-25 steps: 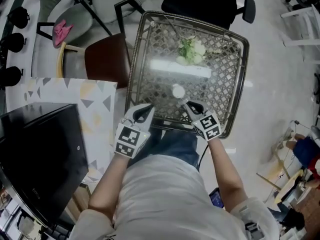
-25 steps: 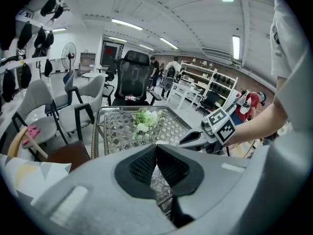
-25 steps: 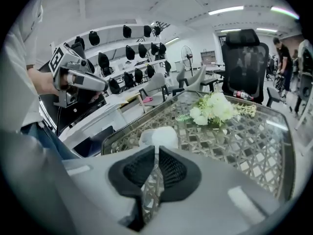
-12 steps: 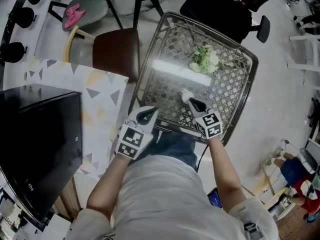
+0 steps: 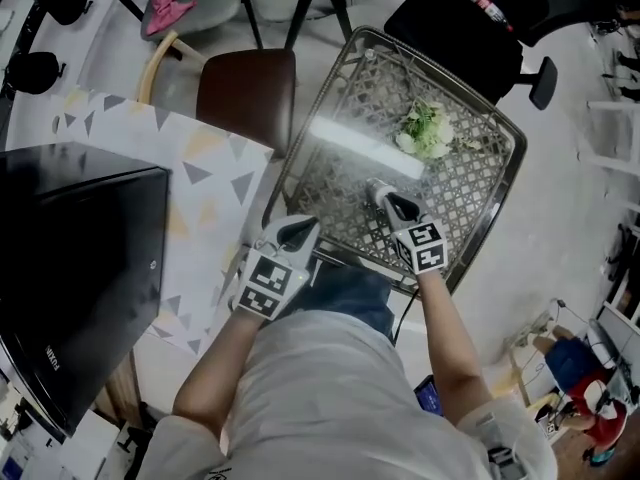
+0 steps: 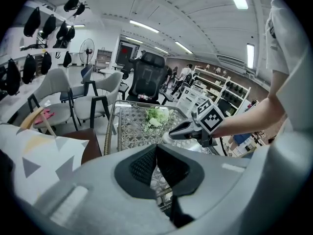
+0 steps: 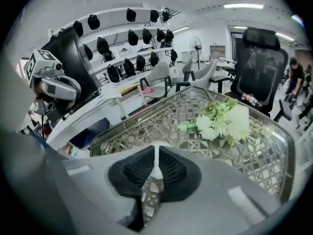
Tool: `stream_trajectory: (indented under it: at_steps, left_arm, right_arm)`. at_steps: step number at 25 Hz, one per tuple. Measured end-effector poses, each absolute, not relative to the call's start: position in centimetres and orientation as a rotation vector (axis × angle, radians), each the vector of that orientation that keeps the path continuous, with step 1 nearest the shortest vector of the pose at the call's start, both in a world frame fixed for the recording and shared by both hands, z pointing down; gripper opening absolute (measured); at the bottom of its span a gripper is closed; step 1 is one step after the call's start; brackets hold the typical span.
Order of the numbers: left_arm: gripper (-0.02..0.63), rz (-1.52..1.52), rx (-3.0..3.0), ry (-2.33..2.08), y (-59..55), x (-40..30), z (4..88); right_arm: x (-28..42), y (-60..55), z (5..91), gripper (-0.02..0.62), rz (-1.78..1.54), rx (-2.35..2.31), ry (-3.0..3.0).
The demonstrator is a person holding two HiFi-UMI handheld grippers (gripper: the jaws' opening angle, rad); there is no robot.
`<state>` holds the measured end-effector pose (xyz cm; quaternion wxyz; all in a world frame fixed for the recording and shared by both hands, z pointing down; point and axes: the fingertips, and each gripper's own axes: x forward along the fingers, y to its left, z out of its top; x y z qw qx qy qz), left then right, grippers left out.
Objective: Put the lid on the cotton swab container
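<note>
Your right gripper point(image 5: 388, 200) is reaching in over the near half of the square glass-topped table with the woven metal lattice frame point(image 5: 455, 203). Its jaws are pressing almost together on the thin edge of a small white round lid point(image 5: 376, 188), which is showing as a narrow white strip between the dark pads in the right gripper view point(image 7: 157, 163). From the left gripper view the lid point(image 6: 167, 138) is sitting low at the tips of that gripper point(image 6: 172, 133), at or just above the table glass; I cannot tell which. I cannot make out a separate cotton swab container under it or anywhere else on the table.

Your left gripper point(image 5: 297, 230) is hovering at the table's near edge, towards its left corner and apart from the lid. Its jaws are meeting at the tips with nothing between them point(image 6: 156, 153), and only the table lattice is showing through the gap lower down.

A bunch of white and green artificial flowers point(image 5: 425, 131) is lying on the far half of the table, well beyond the lid. A brown padded chair seat point(image 5: 245, 93) is standing just beside the table's left edge, and a black office chair point(image 5: 470, 23) is standing at its far side.
</note>
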<state>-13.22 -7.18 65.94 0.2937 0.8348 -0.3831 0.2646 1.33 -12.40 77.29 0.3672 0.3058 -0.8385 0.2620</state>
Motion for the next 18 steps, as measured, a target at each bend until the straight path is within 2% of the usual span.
stream_trajectory:
  at_steps: [5, 18]
  left_arm:
    - [0.009, 0.696, 2.206, -1.038, -6.99, -13.56, 66.08]
    - [0.009, 0.691, 2.228, -1.037, -6.69, -13.31, 65.65]
  right_arm:
    - [1.51, -12.62, 77.63, 0.005, 0.690, 0.813, -2.097]
    - [1.50, -12.61, 77.58, 0.003, 0.729, 0.838, -2.100]
